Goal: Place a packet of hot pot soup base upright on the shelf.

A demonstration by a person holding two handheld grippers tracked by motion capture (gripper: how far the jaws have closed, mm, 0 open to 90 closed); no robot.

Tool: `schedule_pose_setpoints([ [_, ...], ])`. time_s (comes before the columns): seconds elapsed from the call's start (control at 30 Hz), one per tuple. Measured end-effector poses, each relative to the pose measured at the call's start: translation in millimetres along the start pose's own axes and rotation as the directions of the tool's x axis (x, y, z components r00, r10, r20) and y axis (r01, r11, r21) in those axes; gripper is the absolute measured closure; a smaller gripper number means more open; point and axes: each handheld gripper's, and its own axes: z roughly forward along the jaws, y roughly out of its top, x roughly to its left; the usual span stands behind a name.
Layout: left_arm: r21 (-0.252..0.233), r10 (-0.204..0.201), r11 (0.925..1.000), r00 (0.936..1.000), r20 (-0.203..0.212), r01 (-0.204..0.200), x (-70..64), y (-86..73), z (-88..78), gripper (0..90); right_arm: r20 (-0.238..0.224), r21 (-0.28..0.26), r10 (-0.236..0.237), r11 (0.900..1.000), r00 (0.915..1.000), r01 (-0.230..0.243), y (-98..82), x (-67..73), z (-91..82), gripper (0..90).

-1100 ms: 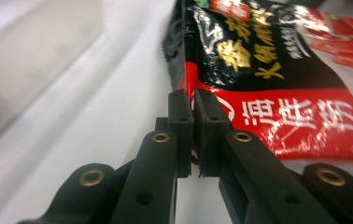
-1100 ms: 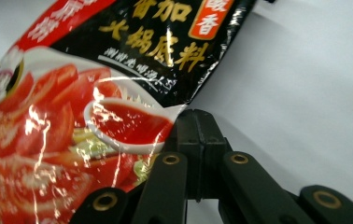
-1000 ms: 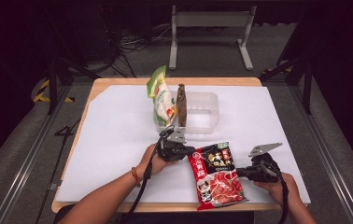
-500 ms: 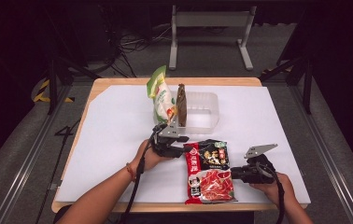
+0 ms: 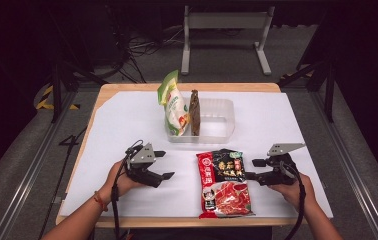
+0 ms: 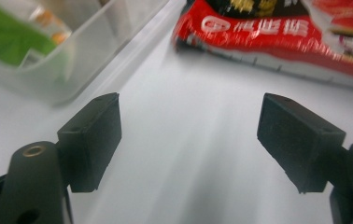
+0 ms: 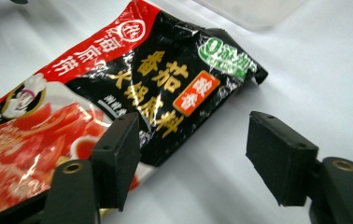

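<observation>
Left gripper (image 5: 160,165) sits on the white sheet well left of the red-and-black sauce packet (image 5: 225,183), jaws spread and just been opening, nothing between them; in the left gripper view there is only bare white sheet between the pads (image 6: 93,140), with the packet's (image 6: 277,35) red edge ahead and to the right, clear of both. Right gripper (image 5: 255,170) is just off the packet's right edge, jaws also spread and just been opening, pointing in at the packet; in the right gripper view one pad (image 7: 118,156) hangs over the packet's (image 7: 132,93) black edge, the other pad sits over bare sheet, no pinch on it. Packet lies flat, face up, between the two grippers, near the front table edge (image 5: 177,221). Behind it, the clear plastic bin (image 5: 217,120) holds a green-and-white bag (image 5: 174,107) and a brown packet (image 5: 195,112), both standing on edge at its left end.
</observation>
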Motion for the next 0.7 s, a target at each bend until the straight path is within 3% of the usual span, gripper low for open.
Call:
schedule_pose_setpoints([
  [0.17, 0.016, -0.003, 0.9999, 0.9990, -0.045, 0.004, -1.0, -19.8, -16.4, 21.5, -0.041, -0.027, 0.040, 0.999, 0.9984, -0.041, 14.3, -14.7, 10.7, 31.1],
  [0.27, 0.023, -0.008, 0.9997, 0.9984, -0.057, 0.009, -2.3, -28.0, -22.8, 21.4, -0.079, -0.028, 0.086, 0.996, 0.9931, -0.089, 22.6, -26.2, 17.1, 30.0],
  [0.33, 0.021, -0.007, 0.9997, 0.9983, -0.058, 0.009, -2.5, -32.3, -26.2, 21.1, -0.130, -0.015, 0.138, 0.990, 0.9819, -0.141, 26.5, -35.8, 23.5, 27.4],
  [0.4, 0.015, -0.017, 0.9997, 0.9984, -0.055, 0.017, -1.6, -33.6, -27.5, 20.9, -0.122, 0.005, 0.166, 0.986, 0.9786, -0.166, 28.4, -40.9, 30.1, 26.4],
  [0.47, 0.012, -0.020, 0.9997, 0.9984, -0.052, 0.021, -0.6, -33.7, -27.4, 20.8, -0.137, 0.009, 0.174, 0.985, 0.9752, -0.175, 28.7, -44.3, 33.7, 26.5],
  [0.5, 0.009, -0.022, 0.9997, 0.9986, -0.047, 0.023, -0.2, -33.9, -26.9, 20.9, -0.163, 0.040, 0.196, 0.981, 0.9669, -0.192, 29.1, -48.7, 41.8, 25.5],
  [0.7, 0.008, -0.042, 0.9991, 0.9978, -0.050, 0.043, 1.8, -35.3, -25.7, 20.9, -0.204, 0.072, 0.220, 0.975, 0.9539, -0.209, 30.6, -51.5, 57.0, 25.5],
])
